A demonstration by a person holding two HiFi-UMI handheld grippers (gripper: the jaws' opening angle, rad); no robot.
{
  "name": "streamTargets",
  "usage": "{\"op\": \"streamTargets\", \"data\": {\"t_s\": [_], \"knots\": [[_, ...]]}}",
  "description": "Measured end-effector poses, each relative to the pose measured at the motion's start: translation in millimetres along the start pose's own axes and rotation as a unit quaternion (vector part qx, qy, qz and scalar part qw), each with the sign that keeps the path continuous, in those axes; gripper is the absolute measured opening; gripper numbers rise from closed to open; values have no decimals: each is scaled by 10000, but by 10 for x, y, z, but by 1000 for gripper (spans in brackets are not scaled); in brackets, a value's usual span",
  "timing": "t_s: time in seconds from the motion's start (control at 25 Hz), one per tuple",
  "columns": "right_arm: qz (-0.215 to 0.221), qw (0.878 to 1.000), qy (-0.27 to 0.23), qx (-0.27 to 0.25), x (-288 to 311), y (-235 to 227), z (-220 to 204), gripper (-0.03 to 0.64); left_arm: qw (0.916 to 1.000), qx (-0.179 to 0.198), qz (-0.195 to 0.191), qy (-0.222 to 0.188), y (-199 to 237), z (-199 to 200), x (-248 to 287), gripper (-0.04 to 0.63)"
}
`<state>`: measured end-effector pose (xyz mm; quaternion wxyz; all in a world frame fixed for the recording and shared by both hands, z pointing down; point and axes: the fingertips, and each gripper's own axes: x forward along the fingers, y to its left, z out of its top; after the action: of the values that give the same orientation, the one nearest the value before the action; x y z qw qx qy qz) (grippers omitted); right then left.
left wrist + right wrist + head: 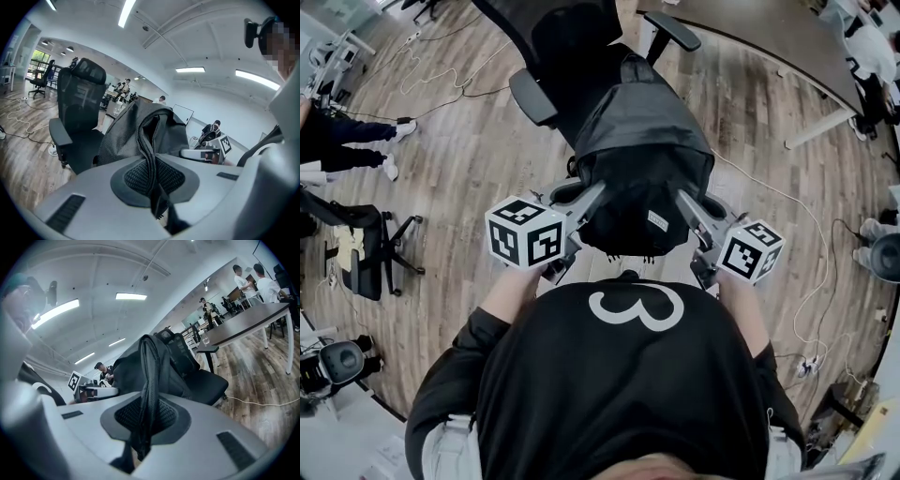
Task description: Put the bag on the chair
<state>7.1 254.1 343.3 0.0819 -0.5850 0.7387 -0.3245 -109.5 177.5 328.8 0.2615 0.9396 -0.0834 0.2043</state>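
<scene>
While I am clenching left gripper [596,194] and right gripper [682,200] on the bag [642,155] | it is hanging just before the chair [546,58] | seating and release pending

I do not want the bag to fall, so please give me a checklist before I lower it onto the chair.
1. Left gripper shut on the bag: ok.
2. Right gripper shut on the bag: ok.
3. Chair faces the bag: ok.
4. Bag fully over the chair: cannot tell.
5. White cable on the floor away from the feet: cannot tell.
</scene>
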Motion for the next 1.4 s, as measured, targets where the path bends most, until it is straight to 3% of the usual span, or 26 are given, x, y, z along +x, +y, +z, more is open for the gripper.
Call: {"op": "streamTargets", "data": {"t_s": [0.64, 0.88, 1.4], "knots": [[53, 9997, -72, -209, -46, -234, 146, 54, 9999, 106, -47, -98, -61, 55, 232, 34], [-42, 9999, 52, -142, 109, -322, 158, 54, 9999, 62, -122, -37, 85, 81, 306, 34], [-202, 9997, 142, 30, 646, -983, 530, 54, 9996, -125, -156, 202, 660, 444, 958, 34]]}}
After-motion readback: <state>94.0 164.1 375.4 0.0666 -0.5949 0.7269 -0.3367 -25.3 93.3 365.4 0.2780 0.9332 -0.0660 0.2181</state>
